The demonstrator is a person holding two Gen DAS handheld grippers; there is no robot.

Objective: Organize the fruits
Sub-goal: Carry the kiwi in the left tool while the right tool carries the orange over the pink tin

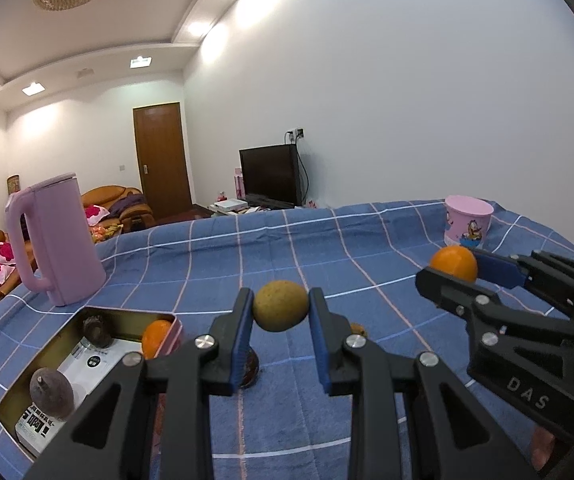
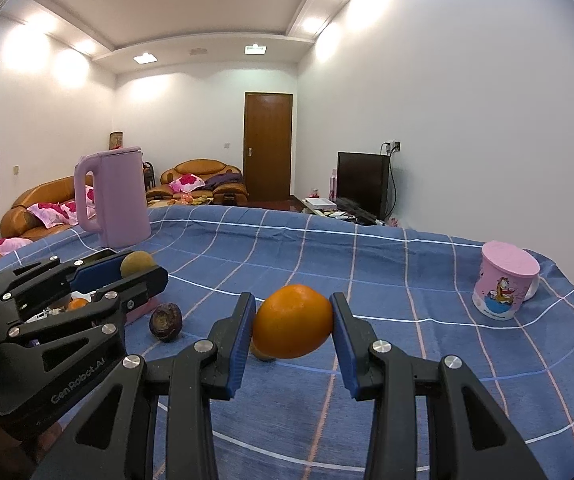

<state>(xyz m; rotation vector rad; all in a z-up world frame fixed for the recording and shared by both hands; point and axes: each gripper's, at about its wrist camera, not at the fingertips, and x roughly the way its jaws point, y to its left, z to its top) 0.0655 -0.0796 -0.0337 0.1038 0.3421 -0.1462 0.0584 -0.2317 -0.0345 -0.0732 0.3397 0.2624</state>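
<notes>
Clamped both: left gripper [image 1: 281, 308] on a yellow-green fruit [image 1: 281, 306], right gripper [image 2: 291, 327] on an orange [image 2: 291, 322], aloft over the blue checked cloth [image 2: 367, 264]; carry level, lower gently into the tin box [image 1: 39, 360]

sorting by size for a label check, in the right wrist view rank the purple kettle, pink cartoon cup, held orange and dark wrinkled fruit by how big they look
1. purple kettle
2. held orange, though it sits nearest the camera, so its rank is unsure
3. pink cartoon cup, looking close to the orange
4. dark wrinkled fruit
</notes>
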